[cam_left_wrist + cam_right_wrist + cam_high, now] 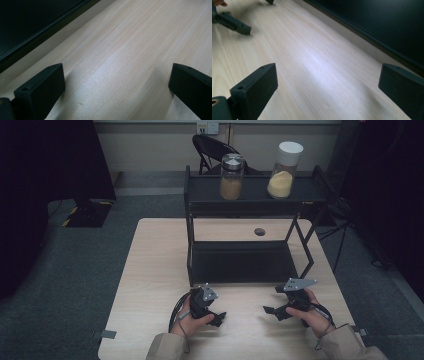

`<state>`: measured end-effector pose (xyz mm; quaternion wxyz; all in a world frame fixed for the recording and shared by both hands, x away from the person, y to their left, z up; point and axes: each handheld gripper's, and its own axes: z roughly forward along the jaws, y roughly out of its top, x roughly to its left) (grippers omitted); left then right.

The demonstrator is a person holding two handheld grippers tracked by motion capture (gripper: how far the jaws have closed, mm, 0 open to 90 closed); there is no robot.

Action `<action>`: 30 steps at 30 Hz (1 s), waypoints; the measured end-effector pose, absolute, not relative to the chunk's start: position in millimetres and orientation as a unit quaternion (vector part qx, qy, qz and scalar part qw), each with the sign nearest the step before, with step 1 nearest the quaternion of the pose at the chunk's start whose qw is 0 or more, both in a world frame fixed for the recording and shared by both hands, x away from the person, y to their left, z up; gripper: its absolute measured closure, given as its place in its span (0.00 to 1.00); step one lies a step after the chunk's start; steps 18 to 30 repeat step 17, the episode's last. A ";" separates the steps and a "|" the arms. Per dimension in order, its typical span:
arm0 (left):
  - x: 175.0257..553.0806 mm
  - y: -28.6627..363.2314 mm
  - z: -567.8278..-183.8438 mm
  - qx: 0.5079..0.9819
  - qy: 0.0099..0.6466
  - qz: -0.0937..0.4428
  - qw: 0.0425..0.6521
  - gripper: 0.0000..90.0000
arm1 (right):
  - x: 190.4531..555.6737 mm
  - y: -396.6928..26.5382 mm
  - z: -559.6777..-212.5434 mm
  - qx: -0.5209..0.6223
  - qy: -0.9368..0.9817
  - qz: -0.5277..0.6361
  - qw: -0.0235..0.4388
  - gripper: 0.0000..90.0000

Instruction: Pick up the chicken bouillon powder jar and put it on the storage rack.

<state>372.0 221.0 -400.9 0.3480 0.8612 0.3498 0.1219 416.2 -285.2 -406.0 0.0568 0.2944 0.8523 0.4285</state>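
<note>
From the high view I see my left gripper [216, 318] and right gripper [272, 310] low over the table [150, 270], before the black rack [240, 262]. In both gripper views my jaws gape wide over bare wood, holding nothing.

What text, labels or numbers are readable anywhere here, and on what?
No text can be read.
Wall plate at the top of the high view: yellow mark, too small to read.
The two jars on the black shelf: no label to be seen.

Dim, murky room; soft tabletop sheen
</note>
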 end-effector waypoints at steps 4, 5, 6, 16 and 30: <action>372.0 221.0 -400.9 0.861 0.350 0.122 0.348 0.00 | 413.1 -285.9 -408.9 0.293 0.856 0.421 0.057 0.02; 372.0 221.0 -400.9 0.861 0.350 0.122 0.348 0.00 | 412.9 -285.7 -409.4 0.293 0.858 0.418 0.055 0.02; 372.0 221.0 -401.0 0.861 0.350 0.122 0.348 0.00 | 412.5 -285.4 -409.8 0.293 0.860 0.414 0.055 0.02; 372.0 221.0 -400.9 0.861 0.350 0.122 0.348 0.00 | 406.5 -278.8 -410.0 0.281 0.873 0.392 0.065 0.02; 372.0 221.0 -400.9 0.861 0.350 0.122 0.348 0.00 | 405.9 -277.9 -409.7 0.281 0.874 0.391 0.067 0.02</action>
